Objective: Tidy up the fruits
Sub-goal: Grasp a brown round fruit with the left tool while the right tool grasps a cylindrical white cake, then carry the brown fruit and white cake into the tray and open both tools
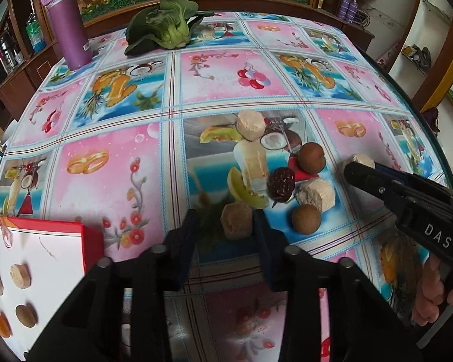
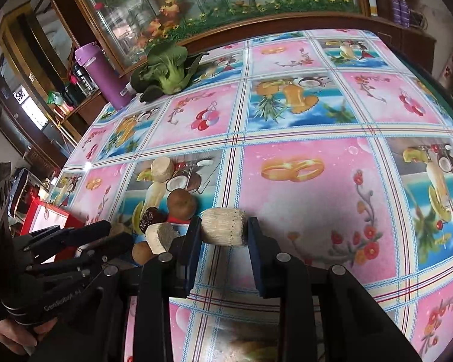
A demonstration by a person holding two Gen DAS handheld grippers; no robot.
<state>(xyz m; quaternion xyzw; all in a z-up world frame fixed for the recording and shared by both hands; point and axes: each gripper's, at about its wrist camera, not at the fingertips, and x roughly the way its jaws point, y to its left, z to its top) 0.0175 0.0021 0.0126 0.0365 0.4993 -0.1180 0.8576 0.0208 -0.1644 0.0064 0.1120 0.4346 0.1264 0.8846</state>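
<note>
A loose pile of fruit pieces lies on the patterned tablecloth: two brown round fruits (image 1: pixel 311 158) (image 1: pixel 306 218), a dark red date (image 1: pixel 281 184) and pale chunks (image 1: pixel 250 125) (image 1: pixel 315 194). My left gripper (image 1: pixel 225 221) is open around a tan chunk (image 1: pixel 237 221), which sits against the right finger. My right gripper (image 2: pixel 224 232) is shut on a pale ridged chunk (image 2: pixel 223 226) at the pile's right edge, with both fingers touching it. A red box (image 1: pixel 90 241) at the lower left holds several pieces on its white floor.
A purple tumbler (image 1: pixel 66 21) and a bok choy (image 1: pixel 163 24) stand at the table's far side. The table edge (image 1: pixel 432 138) curves close on the right. A hand (image 1: pixel 438 295) holds the right gripper's handle. Shelves line the left wall.
</note>
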